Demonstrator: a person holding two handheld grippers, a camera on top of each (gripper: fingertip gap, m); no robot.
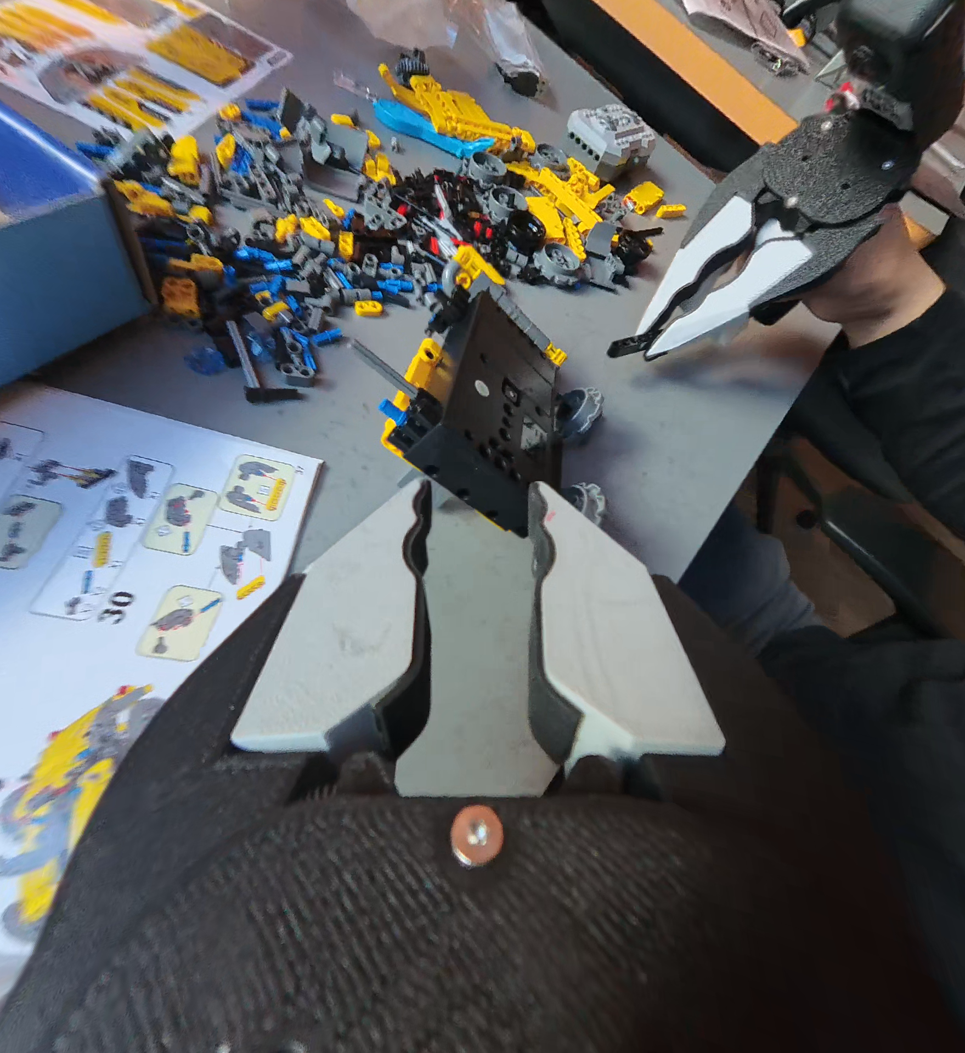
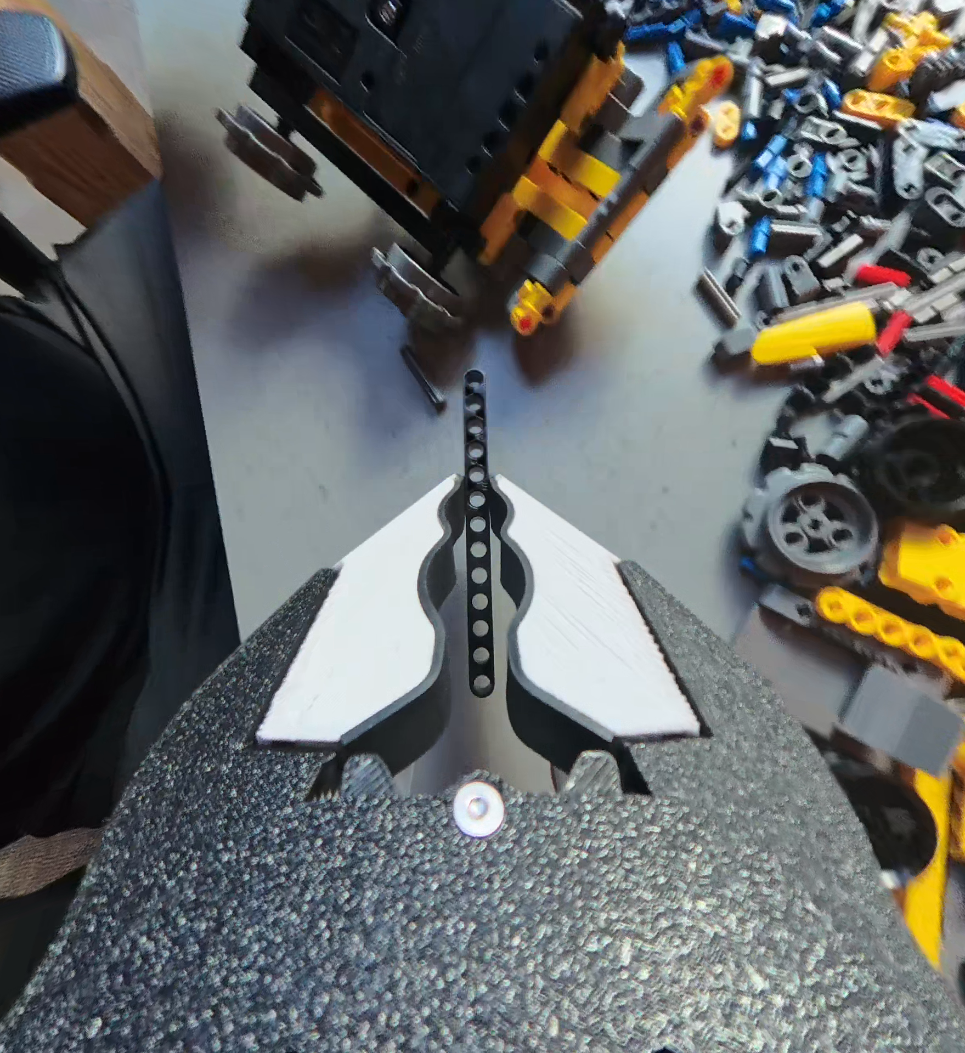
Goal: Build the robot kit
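Note:
My left gripper [image 1: 480, 497] is shut on the lower black end of a black and yellow brick assembly [image 1: 497, 393] and holds it tilted above the grey table [image 1: 668, 456]. The assembly also shows in the right wrist view [image 2: 440, 114], with grey toothed wheels at its side. My right gripper [image 2: 477, 481] is shut on a long thin black beam with holes [image 2: 476, 537] that sticks out past the fingertips toward the assembly. In the left wrist view the right gripper [image 1: 654, 345] hangs to the right of the assembly, with the beam's tip [image 1: 628, 345] showing.
A large pile of loose yellow, blue, grey and black parts [image 1: 354, 239] lies beyond the assembly. A blue box [image 1: 24, 256] stands at the left, with an open instruction booklet [image 1: 98, 570] in front of it. The table's edge [image 1: 753, 473] runs at the right, beside a person's dark sleeve [image 1: 924, 399]. My right fingertips sit around 20 cm from my left ones.

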